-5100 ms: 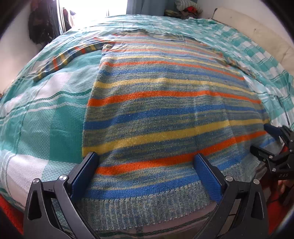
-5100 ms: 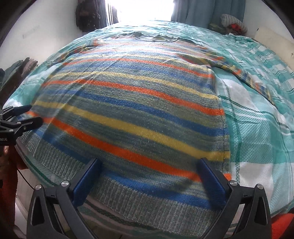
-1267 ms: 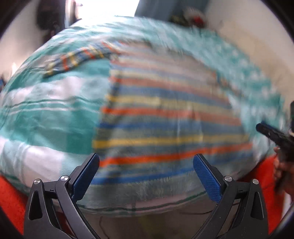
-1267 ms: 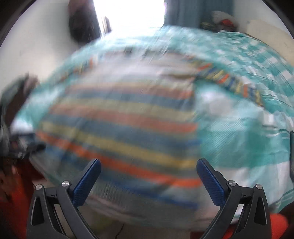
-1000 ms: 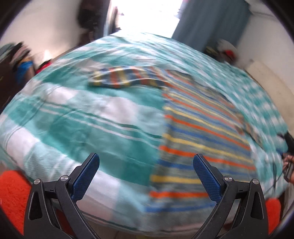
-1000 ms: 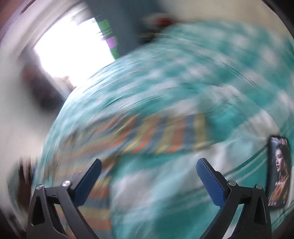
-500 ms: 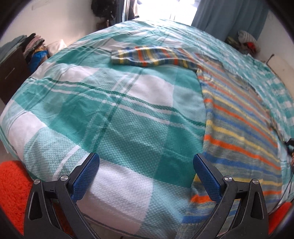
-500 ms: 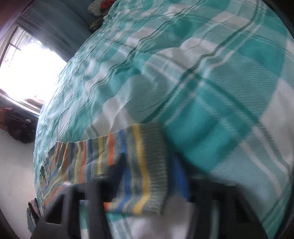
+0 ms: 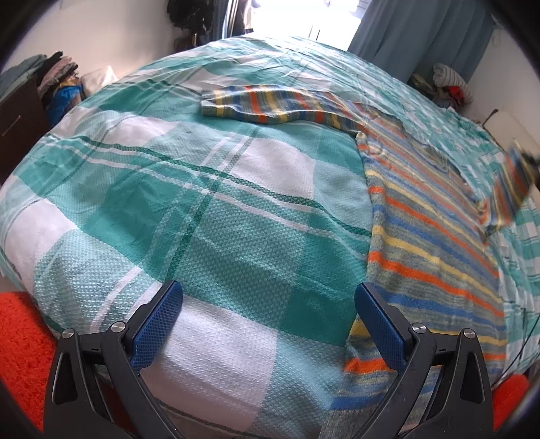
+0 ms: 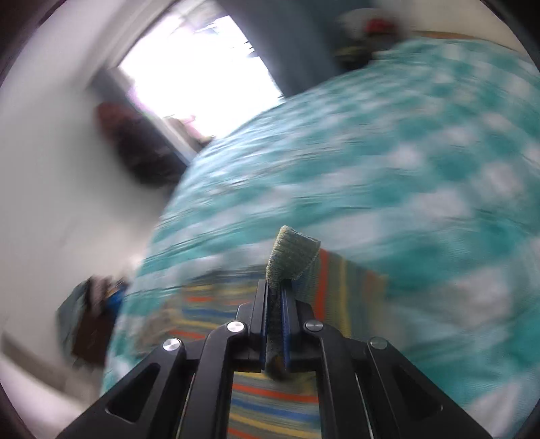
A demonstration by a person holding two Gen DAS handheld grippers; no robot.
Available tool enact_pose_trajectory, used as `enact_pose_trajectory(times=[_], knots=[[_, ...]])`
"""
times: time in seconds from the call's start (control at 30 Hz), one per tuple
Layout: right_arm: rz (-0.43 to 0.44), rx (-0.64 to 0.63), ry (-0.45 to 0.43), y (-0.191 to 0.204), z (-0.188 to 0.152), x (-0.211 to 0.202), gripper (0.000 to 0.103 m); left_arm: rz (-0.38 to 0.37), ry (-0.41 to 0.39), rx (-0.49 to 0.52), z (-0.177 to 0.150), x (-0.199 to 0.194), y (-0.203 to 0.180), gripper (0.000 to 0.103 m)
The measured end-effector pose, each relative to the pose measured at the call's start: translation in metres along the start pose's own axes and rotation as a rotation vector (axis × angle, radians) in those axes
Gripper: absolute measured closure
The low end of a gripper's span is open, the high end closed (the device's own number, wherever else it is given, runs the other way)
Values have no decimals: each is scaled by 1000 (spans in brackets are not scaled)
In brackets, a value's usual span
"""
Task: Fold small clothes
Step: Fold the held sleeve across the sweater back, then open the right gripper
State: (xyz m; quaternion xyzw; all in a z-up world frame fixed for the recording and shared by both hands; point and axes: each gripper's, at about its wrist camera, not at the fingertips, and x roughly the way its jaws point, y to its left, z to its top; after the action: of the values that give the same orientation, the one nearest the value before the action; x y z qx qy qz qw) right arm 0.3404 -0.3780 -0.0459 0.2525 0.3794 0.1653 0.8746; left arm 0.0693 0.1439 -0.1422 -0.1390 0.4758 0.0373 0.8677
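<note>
The left gripper [image 9: 268, 314] hung over the near edge of the bed [image 9: 189, 189] with its jaws wide apart and nothing between them; the blue pads [image 9: 158, 324] were clear of the cloth, above the green-and-white checked cover. The striped sweater [image 9: 428, 236] lay flat on that cover, off to the right of the open jaws, its hem reaching down past the right-hand pad toward the bed's edge. One sleeve [image 9: 270, 104] stretched out flat well ahead of the jaws, pointing left across the cover. On the far right of the left wrist view the other sleeve [image 9: 509, 189] was raised off the bed and blurred. The right gripper [image 10: 275, 290] had its jaws pressed together on the ribbed cuff [image 10: 292, 253] of that sleeve, the cuff standing up out of the top of the jaws and a strip of knit running down between the pads. Beyond and below those closed jaws the sweater's stripes [image 10: 270, 398] showed over the checked cover, though most of that view was smeared. A bright window [image 9: 303, 20] and a blue curtain [image 9: 422, 37] stood far ahead of the left jaws, with an orange rug [image 9: 20, 337] low to their left.
</note>
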Motion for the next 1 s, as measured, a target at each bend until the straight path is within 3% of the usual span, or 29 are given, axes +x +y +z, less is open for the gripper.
enact_pose_trajectory(times=[0.07,0.1,0.17,0.27,0.43,0.53,0.63,0.7,0.73,0.77,0.8,0.87,0.93,1.0], knots=[[102,34,43,21,-6,34,87,-2,-1,4,-1,-1,1,1],[144,62,79,28,-8,53,68,-3,-2,7,-1,-1,1,1],[226,109,136,33,-15,78,46,-4,-1,12,-2,-2,1,1],[269,117,109,26,-14,70,46,-11,-1,11,-2,-3,1,1],[103,123,104,-18,-12,35,46,-24,2,-5,-1,-2,3,1],[105,207,186,-47,-26,47,46,-7,5,9,-2,1,0,1],[87,332,282,-81,-63,81,46,13,2,32,-4,2,-4,1],[-31,364,317,-104,-86,100,47,22,1,46,-5,2,-6,1],[-153,349,308,-116,-94,102,50,26,2,51,-5,1,-6,1],[-216,356,267,-125,-99,97,79,27,1,52,-5,1,-6,1],[-235,365,237,-129,-100,91,85,26,1,52,-5,1,-6,1],[-291,303,168,-117,-98,72,79,24,-1,49,-5,0,-6,1],[-292,187,156,-91,-98,58,78,21,0,46,-4,2,-6,1],[-305,48,168,-58,-109,44,68,15,0,48,-4,3,-8,1]])
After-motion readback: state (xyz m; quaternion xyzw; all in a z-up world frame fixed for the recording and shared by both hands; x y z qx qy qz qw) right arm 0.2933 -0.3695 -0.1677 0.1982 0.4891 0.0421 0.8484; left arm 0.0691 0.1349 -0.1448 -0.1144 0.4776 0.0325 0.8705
